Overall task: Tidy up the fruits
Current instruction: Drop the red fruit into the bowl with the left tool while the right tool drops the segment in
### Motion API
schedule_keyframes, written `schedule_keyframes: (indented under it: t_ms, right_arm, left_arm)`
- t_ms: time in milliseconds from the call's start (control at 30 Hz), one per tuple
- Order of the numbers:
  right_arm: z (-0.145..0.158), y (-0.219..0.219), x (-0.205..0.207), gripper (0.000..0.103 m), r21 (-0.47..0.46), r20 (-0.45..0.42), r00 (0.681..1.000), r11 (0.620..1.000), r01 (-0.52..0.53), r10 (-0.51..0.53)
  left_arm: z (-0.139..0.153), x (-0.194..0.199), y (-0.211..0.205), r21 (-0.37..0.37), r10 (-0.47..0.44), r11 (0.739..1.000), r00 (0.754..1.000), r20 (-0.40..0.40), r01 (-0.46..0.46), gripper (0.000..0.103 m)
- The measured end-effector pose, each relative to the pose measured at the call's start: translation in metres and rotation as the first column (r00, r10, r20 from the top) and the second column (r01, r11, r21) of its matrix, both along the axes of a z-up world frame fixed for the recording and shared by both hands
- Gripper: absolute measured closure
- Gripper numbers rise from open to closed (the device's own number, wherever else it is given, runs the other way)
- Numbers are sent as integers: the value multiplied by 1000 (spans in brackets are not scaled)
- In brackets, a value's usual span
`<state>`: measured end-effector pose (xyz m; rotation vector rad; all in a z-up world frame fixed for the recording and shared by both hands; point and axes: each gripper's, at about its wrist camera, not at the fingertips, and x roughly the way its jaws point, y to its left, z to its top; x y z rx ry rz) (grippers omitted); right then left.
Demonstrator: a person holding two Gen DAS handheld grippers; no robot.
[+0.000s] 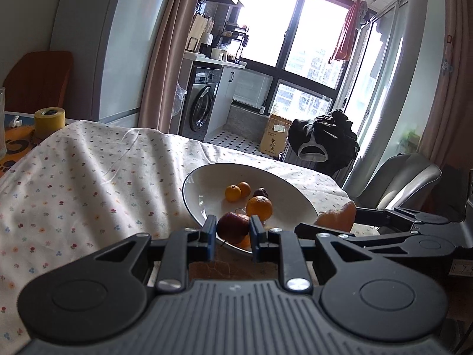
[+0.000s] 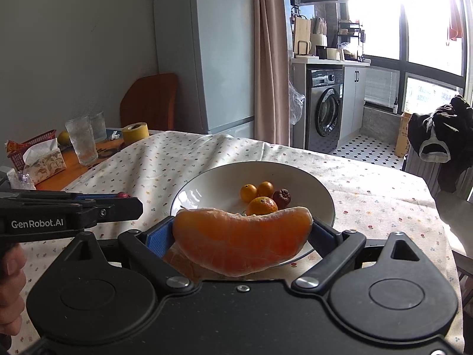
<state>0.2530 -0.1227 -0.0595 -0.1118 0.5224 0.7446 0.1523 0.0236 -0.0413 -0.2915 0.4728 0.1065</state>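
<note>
White and shallow, the plate (image 2: 207, 183) sits on a desk covered by a cloth (image 1: 88, 177) printed with small flowers. Inside it lie two small oranges (image 2: 256, 190) side by side, a larger orange (image 2: 262, 205) just in front of them, and a wrinkled dark fruit (image 2: 282, 197) touching the right side of the group.

The left gripper (image 1: 230, 230) is clenched on a dark red fruit (image 1: 233, 226), its blue-padded fingers pressing both sides; the fruit hangs at the near rim of the plate, seen from the left wrist. The right gripper (image 2: 242, 233) clasps a big orange segment (image 2: 242, 236), curved like a crescent and wrapped in thin film, with the pads at its two ends. The segment is held just before the plate's near edge. In the left wrist view the same segment (image 1: 338, 214) shows to the right of the plate, gripped by the right gripper (image 1: 328, 226).

The left gripper (image 2: 127, 204) enters the right wrist view from the left, with part of a hand (image 2: 11, 284) below it.

At the far left of the desk stand a yellow tape roll (image 2: 135, 133), two glasses (image 2: 81, 140), a tissue box (image 2: 44, 161) and a red basket (image 2: 38, 137).
</note>
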Motion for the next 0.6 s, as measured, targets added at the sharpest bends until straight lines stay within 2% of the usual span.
schedule_keyframes:
  t_ms: [300,600]
  right_arm:
    - [7,-4,15,12,13,27,999,999,31,-32]
    - [6,-9,31,12,41,18,998,997,62,-62]
  left_arm:
    - [17,35,8,53,0,999,1000,3,0,81]
    - [13,71,19,66,11,998,999,-44,-9,81]
